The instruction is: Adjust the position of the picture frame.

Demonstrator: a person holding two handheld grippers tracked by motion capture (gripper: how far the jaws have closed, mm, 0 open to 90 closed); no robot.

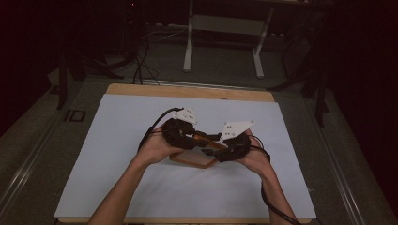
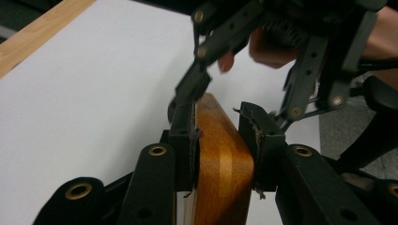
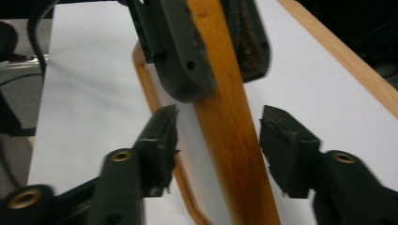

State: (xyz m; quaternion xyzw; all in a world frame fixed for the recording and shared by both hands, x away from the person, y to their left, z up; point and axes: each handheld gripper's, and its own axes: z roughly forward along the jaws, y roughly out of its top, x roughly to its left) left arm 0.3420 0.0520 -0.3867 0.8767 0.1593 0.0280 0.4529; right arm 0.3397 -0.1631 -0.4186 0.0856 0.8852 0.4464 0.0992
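Note:
A brown wooden frame (image 1: pixel 193 162) is held above the white mat at the middle of the table. My left gripper (image 2: pixel 221 136) is shut on its thick edge (image 2: pixel 220 164), with both pads pressed against the wood. In the right gripper view the same edge runs as an orange-brown bar (image 3: pixel 230 131) between the jaws of my right gripper (image 3: pixel 223 140), which stands open with a gap on each side of the bar. The left gripper (image 3: pixel 211 42) clamps that bar farther along. In the high view the left gripper (image 1: pixel 199 137) and right gripper (image 1: pixel 210 151) meet tip to tip over the frame.
The white mat (image 1: pixel 141 140) covers most of a wooden table (image 1: pixel 187 90). A thin curved rim of the frame (image 3: pixel 145 84) hangs close over the mat. A white table leg frame (image 1: pixel 223 28) stands on the floor beyond. Black cables trail from both grippers.

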